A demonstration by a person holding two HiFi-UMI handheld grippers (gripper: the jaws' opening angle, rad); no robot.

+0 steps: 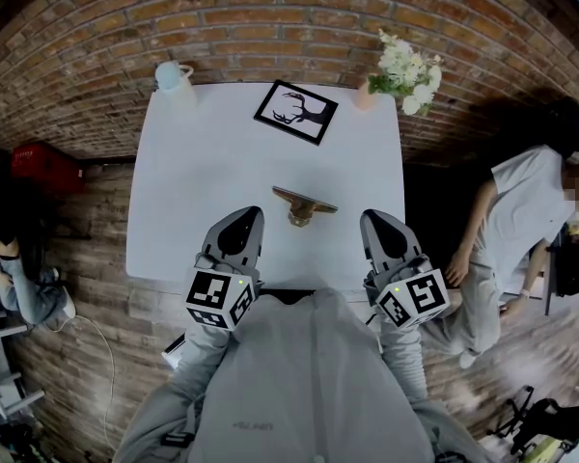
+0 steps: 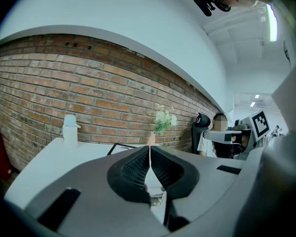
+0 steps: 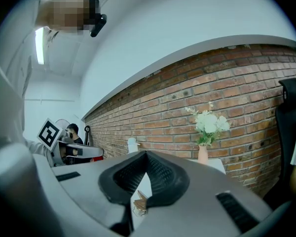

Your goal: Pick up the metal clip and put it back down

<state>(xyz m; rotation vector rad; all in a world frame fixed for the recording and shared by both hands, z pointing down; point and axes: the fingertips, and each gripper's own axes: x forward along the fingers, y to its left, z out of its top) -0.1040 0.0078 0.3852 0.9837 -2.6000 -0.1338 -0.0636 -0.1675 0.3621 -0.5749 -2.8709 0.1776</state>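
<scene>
Right now the metal clip (image 1: 304,204) lies on the white table (image 1: 203,181), near its front edge and roughly midway between your two tools, touching neither. It looks like a brass-coloured bar on a small rounded base, so treat it as narrow, hard and likely to slip or tip.

Your left gripper (image 1: 248,217) sits just to its left and your right gripper (image 1: 372,220) just to its right. Both are low over the near edge of the table, jaws pressed fully together with nothing between them.

So the step in hand is the reach. Pick one tool and spread its jaws wide before you come down. Line them across the bar's thin side, not along its length. Lower until the pads flank the bar, close slowly, and check that it sits square before you lift. Hold the other tool back so it cannot nudge the clip.

Farther off, the framed picture (image 1: 296,112), the white bottle (image 1: 174,75) and the vase of flowers (image 1: 405,70) stand along the far edge, well apart from your work.
</scene>
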